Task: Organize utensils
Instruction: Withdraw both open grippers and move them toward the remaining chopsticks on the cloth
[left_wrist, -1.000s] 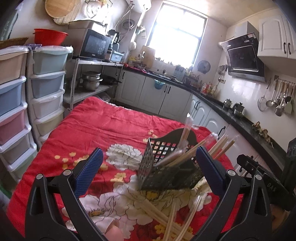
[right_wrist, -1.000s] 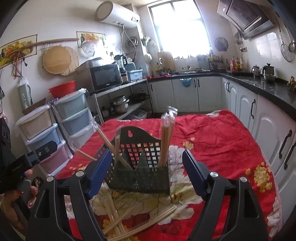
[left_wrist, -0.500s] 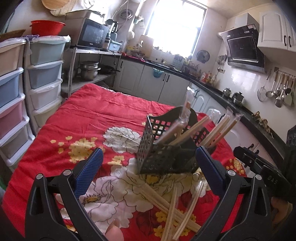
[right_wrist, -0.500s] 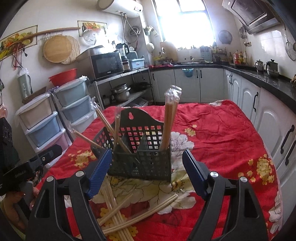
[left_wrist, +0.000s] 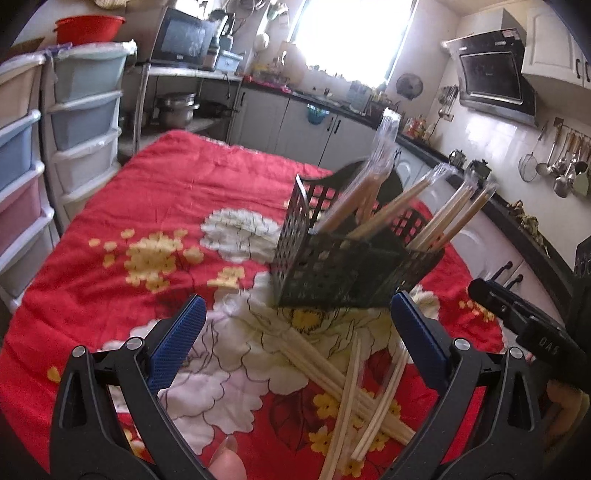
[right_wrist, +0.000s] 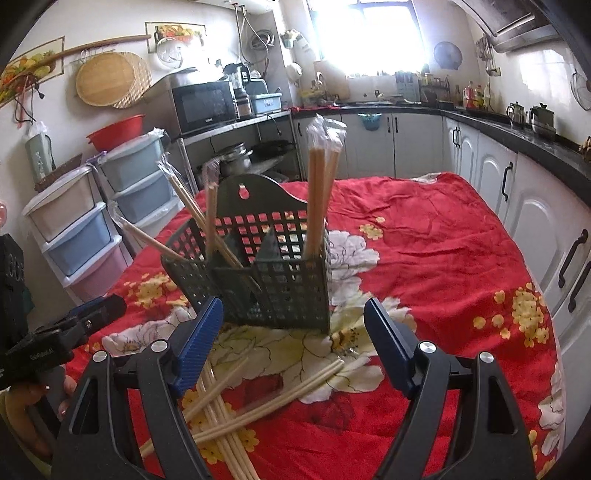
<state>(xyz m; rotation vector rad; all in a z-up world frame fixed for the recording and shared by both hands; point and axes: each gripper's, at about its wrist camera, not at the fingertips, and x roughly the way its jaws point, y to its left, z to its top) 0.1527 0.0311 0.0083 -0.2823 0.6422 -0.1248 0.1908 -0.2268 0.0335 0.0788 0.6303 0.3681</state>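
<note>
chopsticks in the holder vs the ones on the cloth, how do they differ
The chopsticks in the holder stand upright or lean on the black holder; the loose chopsticks lie flat, crossing each other on the red cloth. Those in the holder show clear wrapping at their tops; whether the loose ones are wrapped is unclear. Both are pale wood.

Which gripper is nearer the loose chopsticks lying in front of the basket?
No clear winner. The left gripper and right gripper are both open, each hovering just above the loose chopsticks with part of the pile between its fingers; neither touches them.
</note>
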